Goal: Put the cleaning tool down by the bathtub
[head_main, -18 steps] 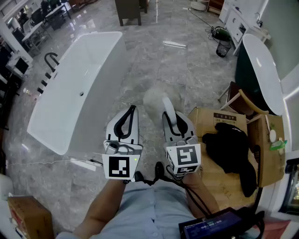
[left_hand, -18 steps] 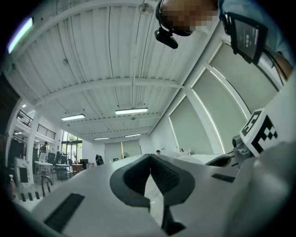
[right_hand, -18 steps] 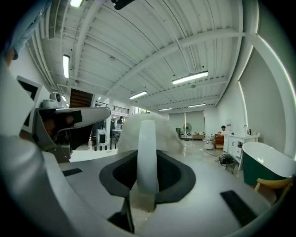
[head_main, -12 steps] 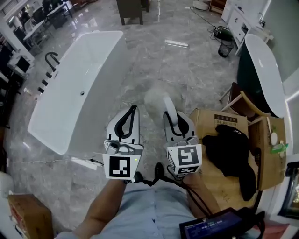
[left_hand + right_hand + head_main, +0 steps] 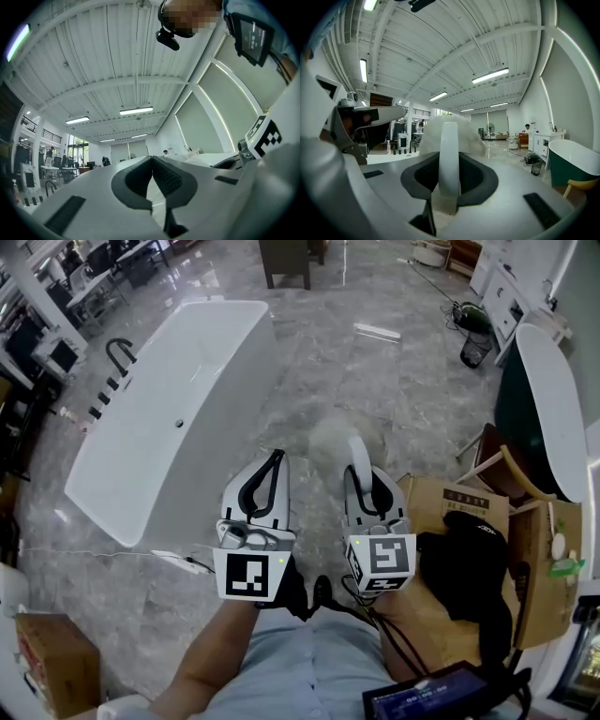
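A long white bathtub stands on the marble floor at the left of the head view. My right gripper is shut on the white handle of the cleaning tool, whose fluffy white head sticks out ahead over the floor. In the right gripper view the handle runs upright between the pads, and the fluffy head shows behind it. My left gripper is beside it, nearer the tub's front corner. In the left gripper view its jaws are shut on nothing.
A dark green bathtub lines the right wall, with a wooden stool beside it. A cardboard box with a black cloth lies at my right. A black faucet stands behind the white tub. Another box sits lower left.
The head view has shifted, so tub and floor sit further right and lower in frame. Both grippers keep their stance side by side, and the right one keeps its hold.
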Demonstrator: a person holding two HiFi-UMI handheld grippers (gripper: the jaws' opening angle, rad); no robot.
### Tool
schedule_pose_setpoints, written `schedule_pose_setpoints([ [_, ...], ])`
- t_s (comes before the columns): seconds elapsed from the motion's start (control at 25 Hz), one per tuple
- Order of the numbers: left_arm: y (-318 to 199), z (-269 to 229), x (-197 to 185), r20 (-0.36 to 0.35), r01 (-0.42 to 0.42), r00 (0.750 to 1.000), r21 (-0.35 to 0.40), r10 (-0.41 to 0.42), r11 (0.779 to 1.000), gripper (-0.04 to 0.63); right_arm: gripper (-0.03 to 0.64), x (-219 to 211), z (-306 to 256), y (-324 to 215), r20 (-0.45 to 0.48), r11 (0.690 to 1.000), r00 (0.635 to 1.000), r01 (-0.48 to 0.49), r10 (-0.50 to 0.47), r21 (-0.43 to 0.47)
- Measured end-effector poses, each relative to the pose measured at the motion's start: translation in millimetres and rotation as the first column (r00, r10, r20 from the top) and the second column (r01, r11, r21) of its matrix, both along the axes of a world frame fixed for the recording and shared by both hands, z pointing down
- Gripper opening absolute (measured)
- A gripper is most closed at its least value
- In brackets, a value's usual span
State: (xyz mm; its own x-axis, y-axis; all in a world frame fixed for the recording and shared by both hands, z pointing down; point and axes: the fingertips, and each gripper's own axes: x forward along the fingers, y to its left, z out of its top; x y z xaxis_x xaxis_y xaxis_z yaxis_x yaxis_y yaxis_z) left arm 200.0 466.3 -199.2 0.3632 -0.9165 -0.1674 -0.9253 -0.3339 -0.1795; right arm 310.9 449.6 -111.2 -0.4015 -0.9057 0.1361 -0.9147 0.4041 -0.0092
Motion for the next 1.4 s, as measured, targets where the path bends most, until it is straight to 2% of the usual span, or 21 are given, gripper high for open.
schedule_pose_setpoints([
  [0.32, -52, 20, -22, 0.0, 0.025, 1.0, -0.031, -0.025, 0.999, 0.017, 0.097, -7, 16, -50, -0.007, 1.0, 1.0, -0.008, 0.008, -0.023],
  [0.72, -160, 50, -75, 0.005, 0.028, 1.0, -0.079, -0.028, 0.996, 0.017, 0.097, -54, 48, -146, -0.021, 0.996, 1.0, -0.016, 0.014, -0.093],
  [1.08, -255, 43, -122, 0.013, 0.015, 1.0, -0.075, -0.014, 0.997, 0.017, 0.097, -100, 39, -240, -0.017, 0.996, 0.999, -0.032, 0.03, -0.086],
  [1.4, -306, 37, -149, 0.025, 0.001, 1.0, -0.046, 0.0, 0.999, 0.017, 0.097, -122, 33, -287, -0.015, 0.996, 0.999, -0.053, 0.052, -0.065],
])
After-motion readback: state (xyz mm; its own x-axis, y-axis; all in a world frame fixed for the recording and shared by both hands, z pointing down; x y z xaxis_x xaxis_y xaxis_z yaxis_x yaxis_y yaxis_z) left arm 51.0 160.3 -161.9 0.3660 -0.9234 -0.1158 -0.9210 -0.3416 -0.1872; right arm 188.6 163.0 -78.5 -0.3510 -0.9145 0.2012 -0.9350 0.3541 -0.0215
